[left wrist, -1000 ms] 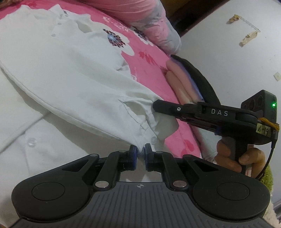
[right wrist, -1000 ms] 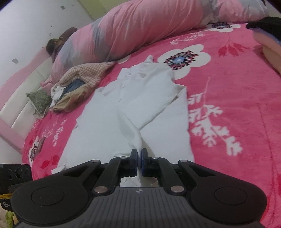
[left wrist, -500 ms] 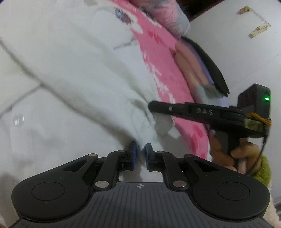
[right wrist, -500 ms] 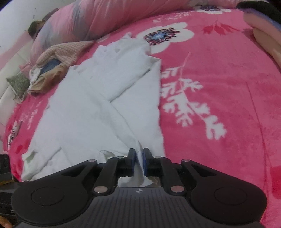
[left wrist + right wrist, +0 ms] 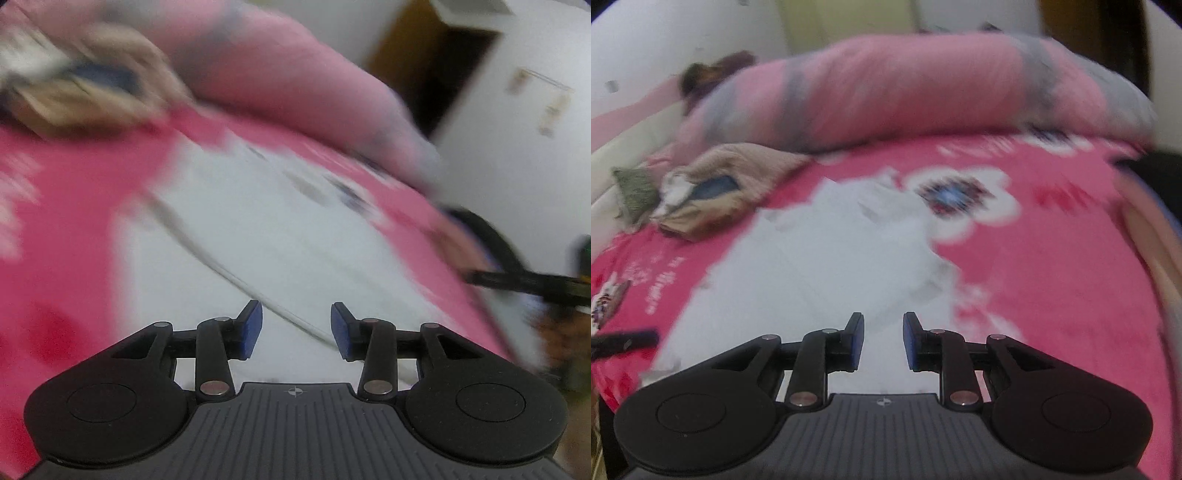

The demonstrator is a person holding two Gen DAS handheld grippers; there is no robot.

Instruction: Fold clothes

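Left wrist view, heavily blurred: the left tongs (image 5: 296, 330) sit at the bottom centre with their blue pads (image 5: 251, 334) parted and opening further, and no cloth is caught between them. Just ahead of and beneath them lies the white shirt (image 5: 258, 229), spread on the pink floral bedspread (image 5: 66, 229), with a hem or seam line running diagonally past the tips. Beyond the shirt, further from the tongs, is a long pink and grey pillow (image 5: 288, 81); up to the left is a smeared pile of other clothes (image 5: 81, 85). To the right, the other tool appears as a dark blurred bar. Right wrist view, also blurred: the right tongs (image 5: 883, 341) are parted a little less wide, likewise opening, with nothing gripped. The white shirt (image 5: 827, 258) lies directly ahead of and under them, folded in on itself, on the same bedspread (image 5: 1052, 277). The pile of clothes (image 5: 713, 192) sits to the far left, and the pillow (image 5: 905, 88) crosses the far edge of the bed.
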